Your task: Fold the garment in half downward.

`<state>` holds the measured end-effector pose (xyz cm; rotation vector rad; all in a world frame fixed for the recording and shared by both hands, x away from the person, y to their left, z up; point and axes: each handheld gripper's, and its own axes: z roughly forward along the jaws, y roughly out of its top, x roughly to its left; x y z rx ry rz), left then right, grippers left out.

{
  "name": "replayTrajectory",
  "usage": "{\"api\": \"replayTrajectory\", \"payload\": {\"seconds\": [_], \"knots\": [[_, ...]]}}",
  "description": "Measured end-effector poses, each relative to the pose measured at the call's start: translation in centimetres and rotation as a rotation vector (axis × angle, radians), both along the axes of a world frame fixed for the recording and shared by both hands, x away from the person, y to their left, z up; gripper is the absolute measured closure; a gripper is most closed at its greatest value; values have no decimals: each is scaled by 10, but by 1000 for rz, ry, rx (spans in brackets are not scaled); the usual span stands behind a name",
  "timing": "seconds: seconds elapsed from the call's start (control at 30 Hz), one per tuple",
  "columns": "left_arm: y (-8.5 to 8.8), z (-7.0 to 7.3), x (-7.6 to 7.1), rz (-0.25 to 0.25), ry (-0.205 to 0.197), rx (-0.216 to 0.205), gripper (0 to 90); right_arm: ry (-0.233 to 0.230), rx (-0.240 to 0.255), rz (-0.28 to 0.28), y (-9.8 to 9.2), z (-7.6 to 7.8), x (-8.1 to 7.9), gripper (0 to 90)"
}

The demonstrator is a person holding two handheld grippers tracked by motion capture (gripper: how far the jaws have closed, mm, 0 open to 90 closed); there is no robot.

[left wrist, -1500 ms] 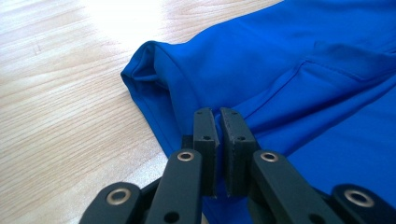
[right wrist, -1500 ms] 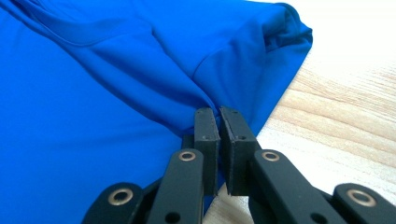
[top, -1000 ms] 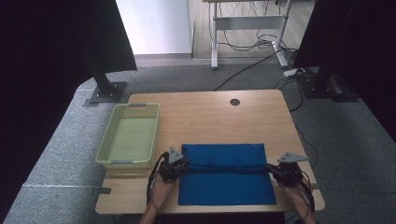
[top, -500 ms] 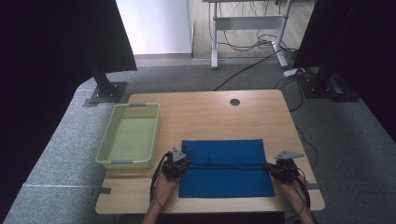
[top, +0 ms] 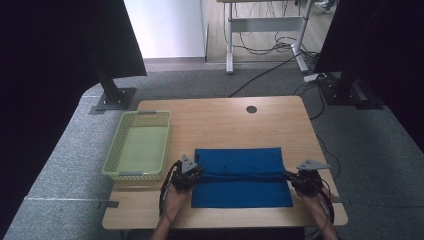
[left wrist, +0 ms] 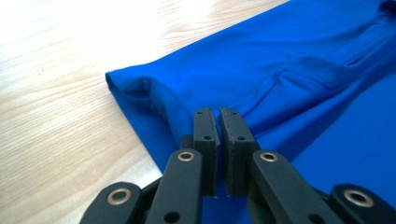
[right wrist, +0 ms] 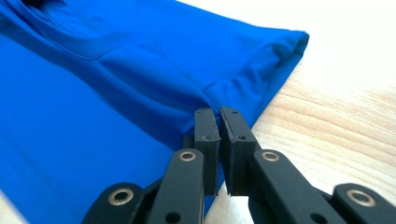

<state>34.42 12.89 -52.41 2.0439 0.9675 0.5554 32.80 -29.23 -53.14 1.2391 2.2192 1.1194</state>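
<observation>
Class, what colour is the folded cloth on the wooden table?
Bright blue folded cloth, plain; clearest in the high view.

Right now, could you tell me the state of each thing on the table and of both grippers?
blue cloth: flat on the table, partly folded, a crease running between the grippers.
left gripper: fingers shut on the blue cloth at its left edge.
right gripper: fingers shut on the blue cloth at its right edge.
green basket: upright, empty, left of the cloth.
</observation>
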Motion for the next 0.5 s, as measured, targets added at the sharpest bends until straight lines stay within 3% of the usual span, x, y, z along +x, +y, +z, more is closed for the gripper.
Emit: {"api": "replayTrajectory", "payload": {"seconds": [0.13,0.3,0.5], "knots": [[3,-4,-12,-24,39,6,853,3,-11,19,-1,3,-14,853],[5,-22,-19,-39,100,25,850,61,-14,37,-2,-9,-23,853],[1,-25,-10,-32,80,36,847,92,9,26,-6,-21,-13,852]]}}
